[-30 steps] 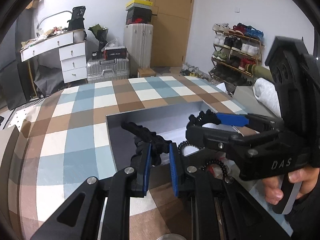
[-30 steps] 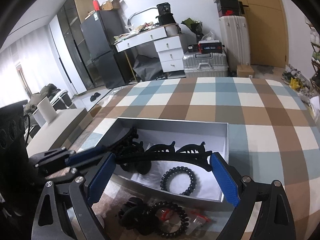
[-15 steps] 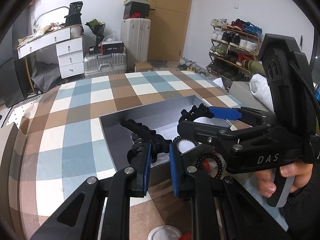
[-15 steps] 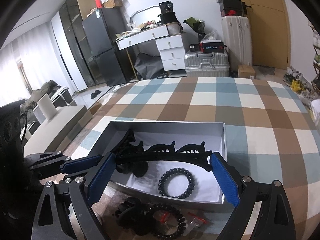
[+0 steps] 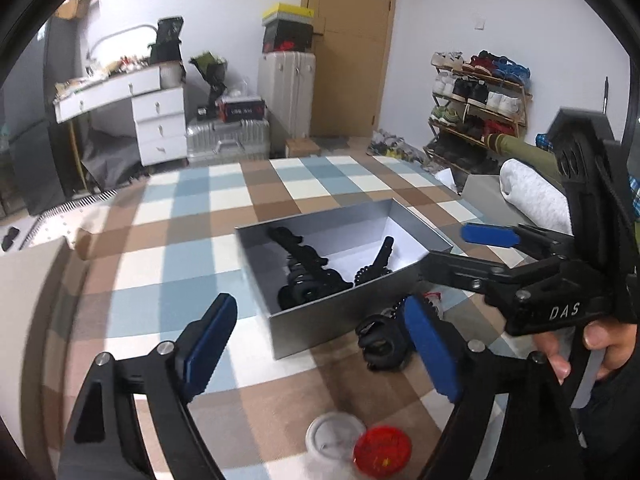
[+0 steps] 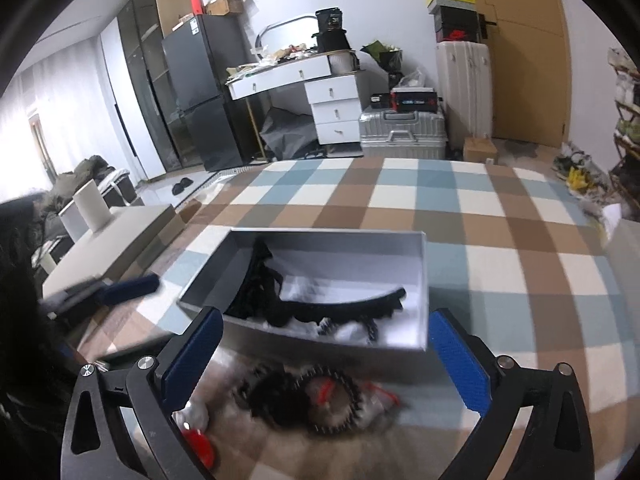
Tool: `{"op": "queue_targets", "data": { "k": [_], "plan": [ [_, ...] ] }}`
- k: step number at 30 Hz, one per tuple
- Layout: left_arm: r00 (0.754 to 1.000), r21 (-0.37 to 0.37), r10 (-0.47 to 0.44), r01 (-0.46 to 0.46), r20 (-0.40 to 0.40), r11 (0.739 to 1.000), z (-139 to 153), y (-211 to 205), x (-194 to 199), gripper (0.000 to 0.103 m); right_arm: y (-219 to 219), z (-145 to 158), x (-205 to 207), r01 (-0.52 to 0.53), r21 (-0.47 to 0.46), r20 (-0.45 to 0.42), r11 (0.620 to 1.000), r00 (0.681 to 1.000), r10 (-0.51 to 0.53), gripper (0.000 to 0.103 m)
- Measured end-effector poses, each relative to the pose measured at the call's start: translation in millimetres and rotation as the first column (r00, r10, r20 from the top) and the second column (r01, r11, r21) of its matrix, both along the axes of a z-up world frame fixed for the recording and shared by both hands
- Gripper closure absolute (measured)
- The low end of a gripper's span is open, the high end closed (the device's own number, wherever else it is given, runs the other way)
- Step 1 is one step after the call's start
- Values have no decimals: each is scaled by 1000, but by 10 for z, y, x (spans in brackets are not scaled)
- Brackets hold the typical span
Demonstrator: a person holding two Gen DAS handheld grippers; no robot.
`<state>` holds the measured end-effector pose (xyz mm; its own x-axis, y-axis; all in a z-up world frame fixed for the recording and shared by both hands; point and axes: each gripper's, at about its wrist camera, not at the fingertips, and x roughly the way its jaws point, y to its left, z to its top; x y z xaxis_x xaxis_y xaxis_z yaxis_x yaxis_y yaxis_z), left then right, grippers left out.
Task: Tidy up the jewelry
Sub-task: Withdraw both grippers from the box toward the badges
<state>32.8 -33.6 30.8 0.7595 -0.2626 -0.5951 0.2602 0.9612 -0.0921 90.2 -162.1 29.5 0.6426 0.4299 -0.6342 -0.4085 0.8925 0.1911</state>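
Note:
An open grey box (image 5: pixel 304 320) (image 6: pixel 424 280) sits on the checked tablecloth and holds black hair clips (image 5: pixel 308 276) (image 6: pixel 260 292) and a toothed black headband (image 6: pixel 360 306). In front of it lie a black claw clip (image 5: pixel 380 344) and a black beaded bracelet (image 6: pixel 332 400) among small packets. My left gripper (image 5: pixel 320 344) hovers before the box's near corner, its jaws opening with nothing gripped. My right gripper (image 6: pixel 326 360) hangs above the loose pile, its jaws also opening and empty. A hand holds that right gripper (image 5: pixel 452 252) at the right of the left wrist view.
A white round lid (image 5: pixel 332 436) and a red cap (image 5: pixel 382 446) lie at the table's near edge. A pale low cabinet (image 6: pixel 112 240) stands left of the table. Suitcases, a white desk and a shoe rack line the far wall.
My left gripper's jaws have swung from shut to wide apart. Both grippers have drawn back from the box, so the loose pile and the red cap now show in front of it.

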Motion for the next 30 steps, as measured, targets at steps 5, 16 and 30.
{"op": "queue_targets", "data": {
  "k": [5, 16, 30],
  "plan": [
    [999, -19, 31, -31, -12, 999, -37, 92, -117, 1, -180, -15, -195, 55, 7, -10, 998, 998, -54, 0],
    [995, 29, 84, -82, -60, 996, -229, 197, -225, 1, -137, -11, -349, 54, -24, -39, 998, 998, -55, 0],
    [991, 47, 54, -48, -125, 998, -374, 179, -285, 1, 58, -251, -401, -28, -93, -106, 995, 994, 18, 0]
  ]
}}
